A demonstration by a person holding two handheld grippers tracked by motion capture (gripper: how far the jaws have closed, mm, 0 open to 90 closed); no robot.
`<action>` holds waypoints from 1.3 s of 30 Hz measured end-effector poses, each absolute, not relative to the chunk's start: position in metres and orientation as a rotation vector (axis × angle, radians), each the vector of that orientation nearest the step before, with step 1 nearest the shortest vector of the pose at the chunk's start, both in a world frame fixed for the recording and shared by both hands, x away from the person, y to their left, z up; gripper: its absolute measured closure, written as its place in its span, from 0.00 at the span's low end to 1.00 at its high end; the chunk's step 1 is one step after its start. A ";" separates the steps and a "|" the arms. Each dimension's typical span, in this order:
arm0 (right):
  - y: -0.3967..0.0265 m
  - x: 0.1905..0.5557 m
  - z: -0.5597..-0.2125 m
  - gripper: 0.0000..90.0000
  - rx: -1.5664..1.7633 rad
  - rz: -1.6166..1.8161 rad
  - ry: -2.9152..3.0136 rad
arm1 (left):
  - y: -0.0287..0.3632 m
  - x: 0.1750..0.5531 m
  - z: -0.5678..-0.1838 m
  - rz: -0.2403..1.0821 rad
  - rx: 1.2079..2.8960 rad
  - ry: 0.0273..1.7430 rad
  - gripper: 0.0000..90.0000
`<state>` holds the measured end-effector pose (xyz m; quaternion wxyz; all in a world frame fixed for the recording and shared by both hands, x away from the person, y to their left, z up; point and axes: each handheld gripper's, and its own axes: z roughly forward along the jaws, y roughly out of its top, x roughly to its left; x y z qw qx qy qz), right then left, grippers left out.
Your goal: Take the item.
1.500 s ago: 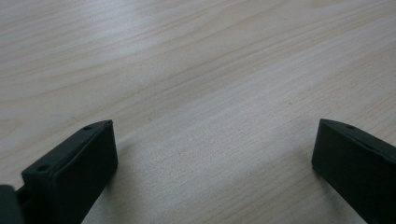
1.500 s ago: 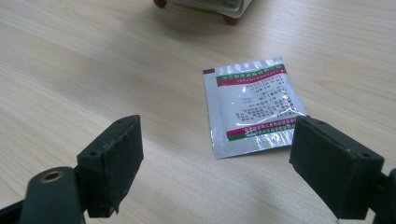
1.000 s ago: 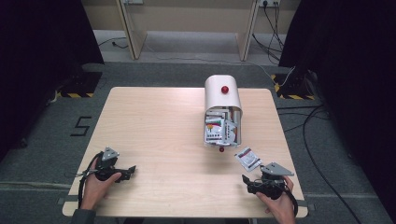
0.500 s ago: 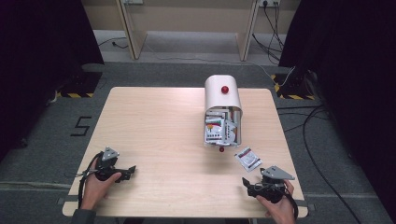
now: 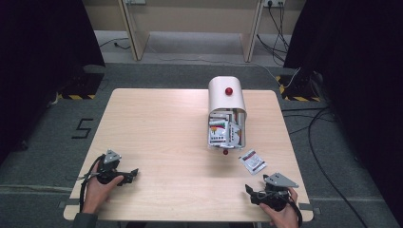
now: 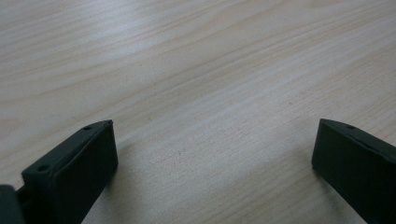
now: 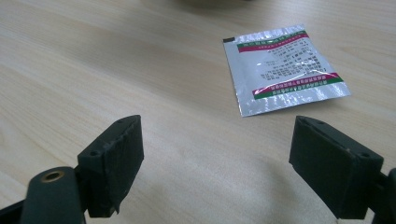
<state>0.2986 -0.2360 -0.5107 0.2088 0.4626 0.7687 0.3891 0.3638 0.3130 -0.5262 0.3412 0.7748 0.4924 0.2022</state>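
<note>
While both hands rest near the front edge of the wooden table (image 5: 157, 123), the right gripper (image 7: 215, 158) sits low over the wood with its jaws spread wide and nothing between them. Just beyond those jaws lies a flat silver sachet (image 7: 282, 65) with green and red bands of print, apart from both jaws and nearer the right-hand one. In the high view this sachet (image 5: 253, 161) lies just in front of a white mailbox-shaped container (image 5: 223, 97), which lies on its side with a red knob on top and its open mouth, packed with more packets (image 5: 224, 130), facing the person. The right gripper (image 5: 253, 194) is near the sachet, on the side away from the container. The left gripper (image 6: 212, 163), well apart from the container, also has its jaws wide apart over bare wood.
</note>
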 end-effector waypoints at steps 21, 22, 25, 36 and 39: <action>-0.237 0.277 -0.518 0.19 1.282 1.072 2.104 | 0.313 0.363 -0.526 0.528 2.016 1.281 0.00; -0.237 0.276 -0.519 0.19 1.285 1.074 2.102 | 0.313 0.363 -0.526 0.528 2.017 1.281 0.00; -0.237 0.274 -0.519 0.19 1.284 1.077 2.100 | 0.313 0.363 -0.526 0.528 2.016 1.281 0.00; -0.236 0.266 -0.520 0.19 1.284 1.090 2.082 | 0.313 0.363 -0.526 0.528 2.017 1.281 0.00; -0.236 0.263 -0.521 0.19 1.282 1.094 2.079 | 0.313 0.363 -0.526 0.528 2.016 1.281 0.00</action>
